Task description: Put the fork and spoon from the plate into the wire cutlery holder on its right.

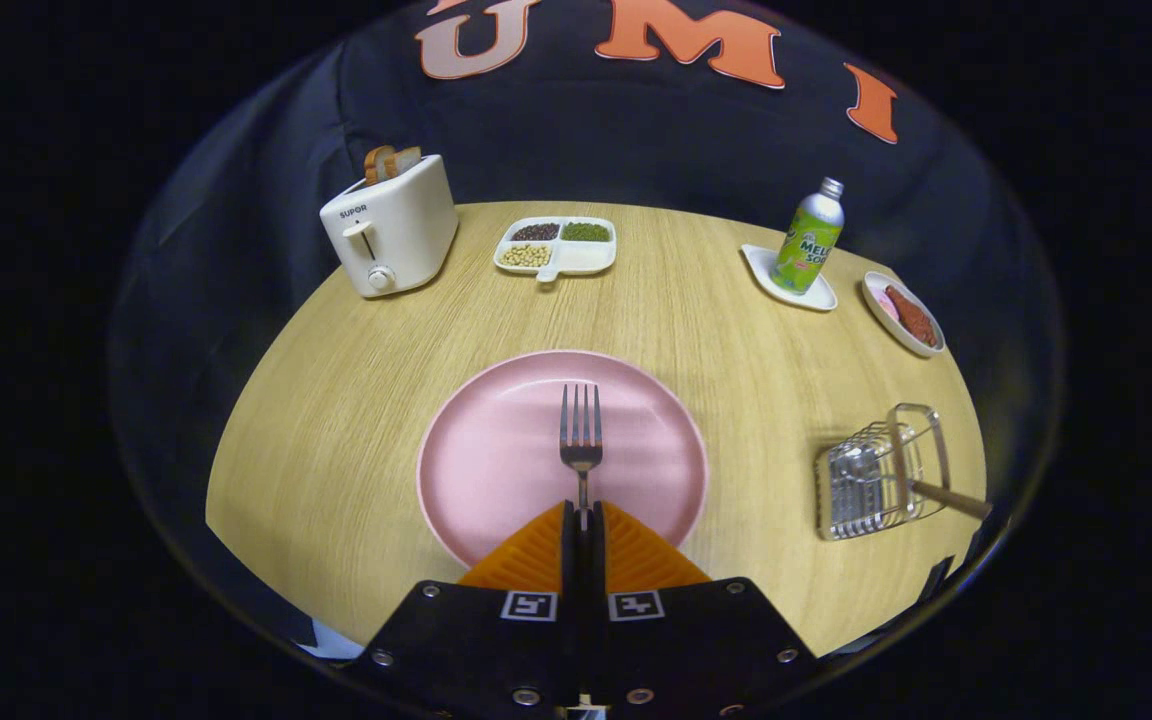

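A silver fork (581, 438) reaches forward from my gripper (583, 517) over the pink plate (496, 450), tines pointing away. The two orange fingers (536, 552) are pressed together on the fork's handle, so only its head and neck show ahead of them. To the right of the plate stands the wire cutlery holder (876, 478). A brown-handled utensil (948, 496) sticks out of the holder to the right; its head is hidden inside the wires.
On the wooden table (336, 420) stand a white toaster (391, 235) with bread at the far left, a divided dish of beans (556, 247) beyond the plate, a green bottle (809, 238) on a white coaster, and a small dish (902, 313) at the far right.
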